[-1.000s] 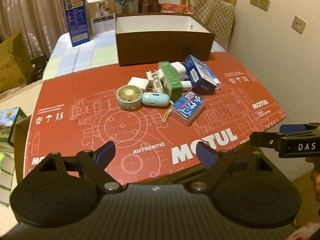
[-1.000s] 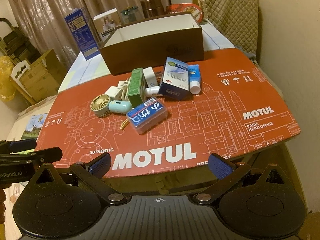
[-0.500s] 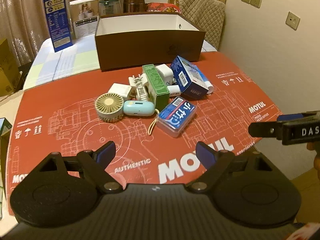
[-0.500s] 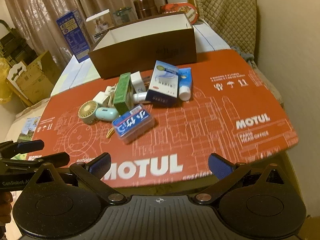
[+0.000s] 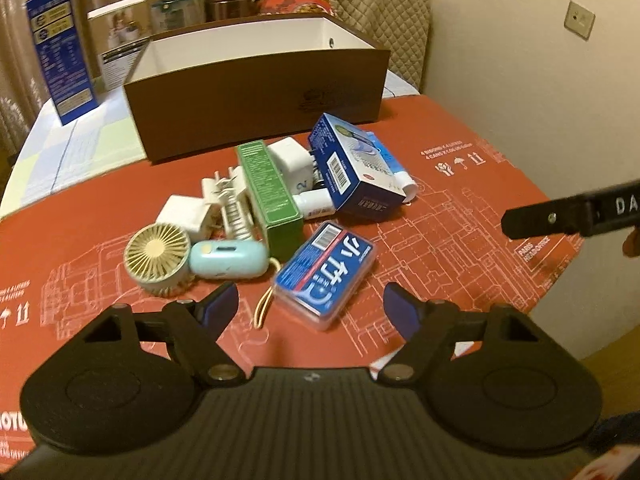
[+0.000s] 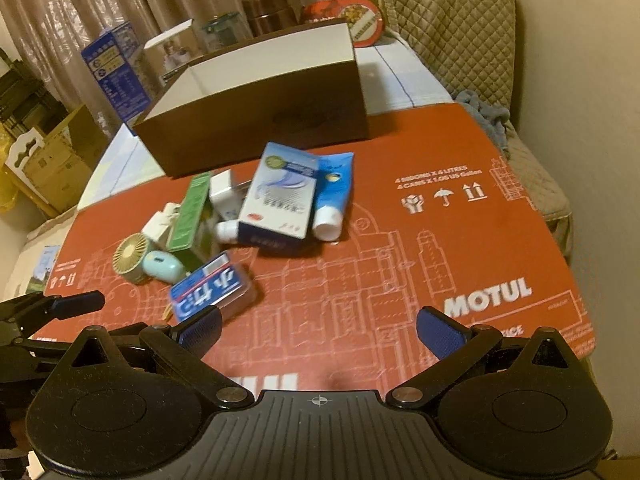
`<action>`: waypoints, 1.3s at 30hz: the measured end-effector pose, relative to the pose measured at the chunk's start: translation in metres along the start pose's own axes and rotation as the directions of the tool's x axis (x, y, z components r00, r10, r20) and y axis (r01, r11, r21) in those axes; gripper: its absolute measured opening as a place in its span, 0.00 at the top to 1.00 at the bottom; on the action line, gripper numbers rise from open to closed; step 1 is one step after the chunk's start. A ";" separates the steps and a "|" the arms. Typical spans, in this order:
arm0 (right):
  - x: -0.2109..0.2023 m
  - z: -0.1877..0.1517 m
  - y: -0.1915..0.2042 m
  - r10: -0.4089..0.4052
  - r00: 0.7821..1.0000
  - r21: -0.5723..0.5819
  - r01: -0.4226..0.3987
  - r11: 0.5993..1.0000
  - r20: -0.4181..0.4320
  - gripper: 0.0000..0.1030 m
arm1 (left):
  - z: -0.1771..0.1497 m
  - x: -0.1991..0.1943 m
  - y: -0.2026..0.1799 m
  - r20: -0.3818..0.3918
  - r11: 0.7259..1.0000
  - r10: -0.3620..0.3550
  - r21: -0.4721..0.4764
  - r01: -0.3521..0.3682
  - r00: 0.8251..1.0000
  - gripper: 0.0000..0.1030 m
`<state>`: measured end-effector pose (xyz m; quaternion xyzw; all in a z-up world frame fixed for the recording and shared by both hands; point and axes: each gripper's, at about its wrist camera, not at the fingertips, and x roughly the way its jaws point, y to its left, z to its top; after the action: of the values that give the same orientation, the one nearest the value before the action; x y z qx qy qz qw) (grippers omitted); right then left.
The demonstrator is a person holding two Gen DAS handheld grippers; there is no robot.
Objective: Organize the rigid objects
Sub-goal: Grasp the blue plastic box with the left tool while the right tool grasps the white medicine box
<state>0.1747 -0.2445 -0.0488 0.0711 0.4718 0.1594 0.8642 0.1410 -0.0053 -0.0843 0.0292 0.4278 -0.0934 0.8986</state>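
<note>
A pile of small objects lies on the red mat: a blue-and-white carton, a green carton, white chargers, a small fan, a pale blue oval device and a blue pack in a clear case. Behind them stands an open brown box with a white inside. My left gripper hovers just before the blue pack, its jaws closing and not touching it. My right gripper is open over bare mat, right of the blue pack.
A blue standing box, a white carton and jars stand behind the brown box. A quilted chair and the wall close off the right side. Cardboard boxes sit on the floor at the left. The mat's front edge lies under both grippers.
Both grippers have come forward and down toward the pile, which now looks larger. The left jaws have narrowed a little. None of the objects has moved.
</note>
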 end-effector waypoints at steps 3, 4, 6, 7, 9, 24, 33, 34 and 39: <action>0.008 0.006 -0.010 -0.001 1.000 0.006 0.001 1.000 -0.014 0.02 | 0.004 0.015 -0.002 -0.012 1.000 -0.004 0.015 0.004 1.000 0.26; 0.010 0.008 -0.013 -0.001 1.000 0.008 0.001 1.000 -0.018 0.02 | 0.006 0.021 -0.002 -0.016 1.000 -0.006 0.018 0.006 1.000 0.26; 0.014 0.011 -0.019 -0.002 1.000 0.011 0.002 1.000 -0.027 0.02 | 0.008 0.030 -0.003 -0.026 1.000 -0.010 0.022 0.011 1.000 0.26; 0.016 0.013 -0.021 -0.003 1.000 0.013 0.003 1.000 -0.030 0.02 | 0.009 0.036 -0.003 -0.031 1.000 -0.011 0.025 0.012 0.999 0.26; 0.019 0.015 -0.025 -0.003 0.999 0.015 0.003 1.000 -0.039 0.02 | 0.010 0.045 -0.003 -0.043 0.999 -0.012 0.032 0.014 0.999 0.26; 0.034 0.025 -0.048 0.004 0.996 0.028 -0.002 1.000 -0.086 0.02 | 0.004 0.075 -0.019 -0.157 0.998 -0.061 0.000 0.062 0.986 0.45; 0.043 0.029 -0.056 0.020 0.994 0.009 -0.019 1.000 -0.108 0.02 | 0.023 0.081 -0.031 -0.155 1.000 0.017 0.007 -0.016 0.988 0.45; 0.044 0.029 -0.057 0.025 0.994 0.005 -0.024 1.000 -0.111 0.02 | 0.025 0.084 -0.032 -0.158 0.999 0.030 0.017 -0.027 0.987 0.45; 0.053 0.033 -0.058 0.055 0.992 -0.018 -0.057 0.998 -0.111 0.02 | 0.032 0.101 -0.037 -0.178 0.998 0.066 0.023 -0.063 0.982 0.45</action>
<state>0.2409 -0.2801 -0.0889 0.0660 0.5150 0.1922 0.8327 0.2201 -0.0606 -0.1416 0.0592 0.5049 -0.0652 0.8587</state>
